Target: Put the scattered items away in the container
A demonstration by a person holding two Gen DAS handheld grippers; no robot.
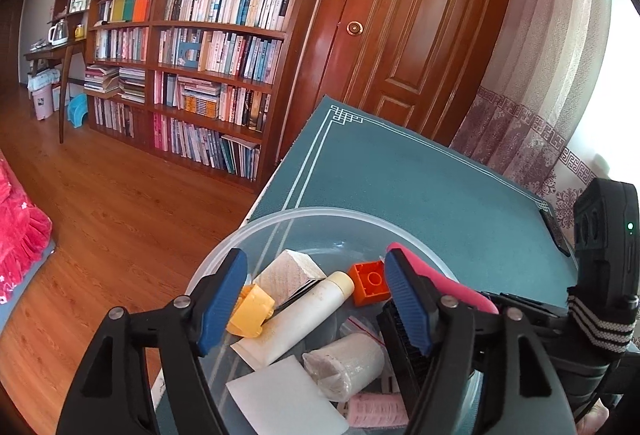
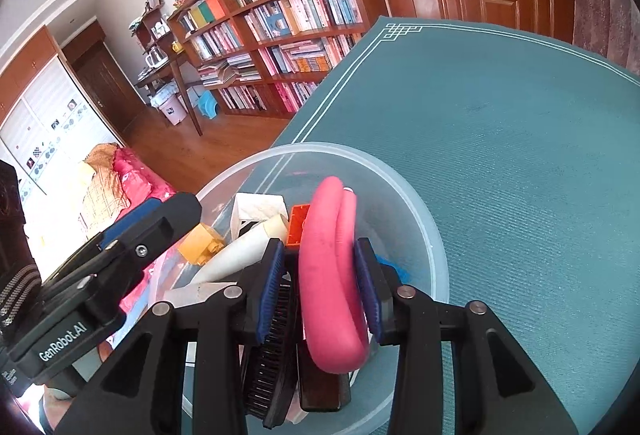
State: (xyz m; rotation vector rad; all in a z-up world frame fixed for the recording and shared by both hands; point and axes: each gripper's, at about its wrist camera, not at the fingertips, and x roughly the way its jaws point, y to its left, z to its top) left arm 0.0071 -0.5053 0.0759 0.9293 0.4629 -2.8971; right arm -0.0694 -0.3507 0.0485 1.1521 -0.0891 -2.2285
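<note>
The clear container [image 1: 280, 223] is seen at the desk's near left edge, its near rim cut off by both frames. The left tool [image 1: 316, 303] is held wide open above it, gripping nothing. The right tool [image 2: 322, 287] is closed on a pink looped item [image 2: 332, 275], which stands in the container; a black comb [image 2: 272, 355] beside it is partly hidden. An orange brick [image 1: 370, 281], cream tube [image 1: 304, 319] and yellow piece [image 1: 252, 311] lie inside. The teal desk [image 2: 520, 155] mat is otherwise bare. A bookshelf [image 1: 192, 75], door [image 1: 420, 23] and wooden floor [image 1: 120, 203] are noted behind.
</note>
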